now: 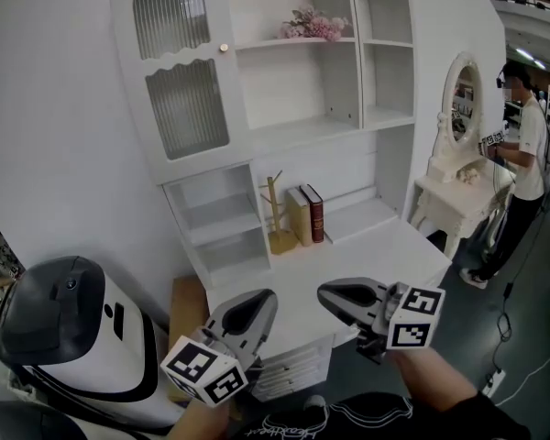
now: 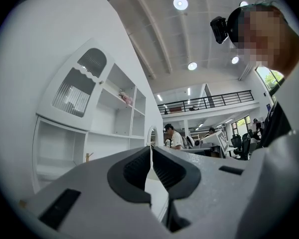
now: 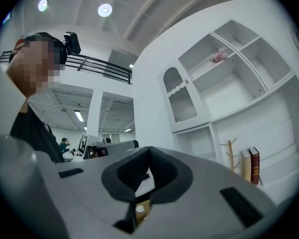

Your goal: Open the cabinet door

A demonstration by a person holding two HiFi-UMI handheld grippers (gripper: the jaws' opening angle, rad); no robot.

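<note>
lowest in the head view, the left gripper (image 1: 257, 308) and the right gripper (image 1: 341, 298) are side by side with a gap between them, both pointing toward the furniture over the front edge of a white desk top (image 1: 367, 255). in the left gripper view the left gripper's (image 2: 150, 151) dark pads are clenched tip to tip with nothing between them. the right gripper view shows the right gripper (image 3: 148, 151) pressed together the same way, also empty. neither touches anything.

left of the grippers stands a rounded white and black machine (image 1: 64, 333), and a brown cardboard box (image 1: 188, 302) shows between it and the desk. further back on the desk, a small wooden stand (image 1: 277, 218) is just beside two upright books (image 1: 306, 214), one pale and one dark red.

above and to the left is the cabinet door (image 1: 179, 76), white with two ribbed glass panels and a small gold knob (image 1: 225, 49) at its right edge. it lies closed against its frame, well apart from both grippers. open shelves run to its right, with pink flowers (image 1: 312, 26) on the upper one.

far right is a white dressing table (image 1: 458, 195) with an oval mirror (image 1: 463, 94), and a person (image 1: 530, 149) standing at it.
</note>
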